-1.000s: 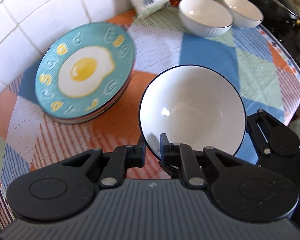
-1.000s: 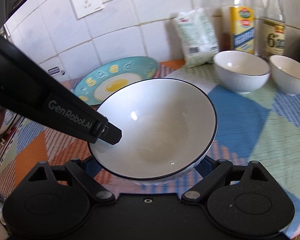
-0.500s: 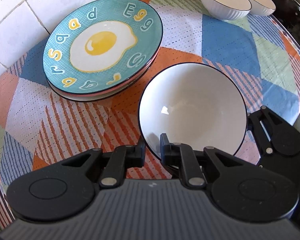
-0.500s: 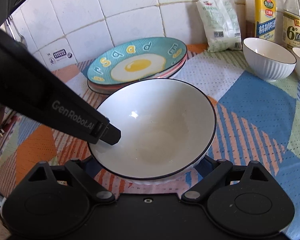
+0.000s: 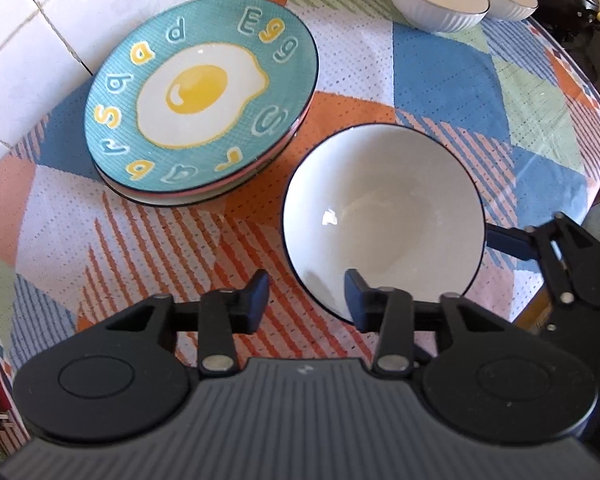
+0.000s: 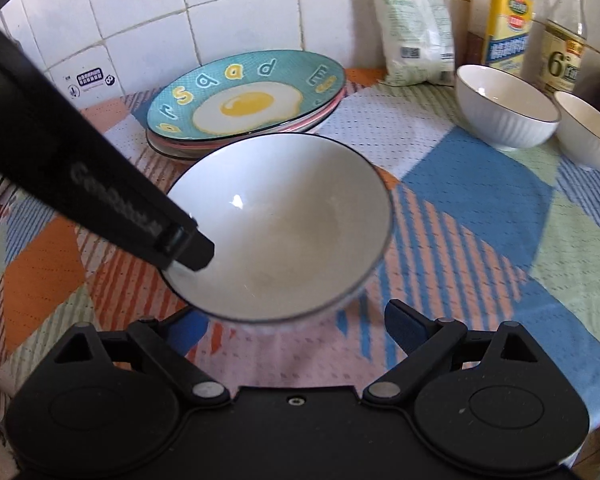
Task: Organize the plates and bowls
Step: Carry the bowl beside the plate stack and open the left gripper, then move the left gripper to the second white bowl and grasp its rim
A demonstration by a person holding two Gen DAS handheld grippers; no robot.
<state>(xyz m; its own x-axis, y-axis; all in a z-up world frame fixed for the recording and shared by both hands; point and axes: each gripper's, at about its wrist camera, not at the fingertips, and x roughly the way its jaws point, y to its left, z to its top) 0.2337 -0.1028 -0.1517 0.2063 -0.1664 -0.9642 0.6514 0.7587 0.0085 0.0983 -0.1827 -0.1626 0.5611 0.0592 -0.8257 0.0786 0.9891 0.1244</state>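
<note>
Kitchen clutter sitting along the tiled wall

A white packet point(image 6: 414, 30) is leaning on the white tiles point(image 6: 240, 28), two labelled bottles point(image 6: 508, 24) are standing beside it, and a patchwork tablecloth point(image 6: 480, 208) is covering the table.

The left gripper point(image 5: 306, 300) was matte black, with two round housings at the lower corners of the frame, silver pivot screws and a ribbed grey body between them. Its fingers point(image 5: 256, 302) ended in blocky dark pads. The right gripper point(image 6: 296, 320) matched it, with dark blue pads point(image 6: 404, 330); pale lettering ran along the left gripper's finger at that frame's left.
</note>
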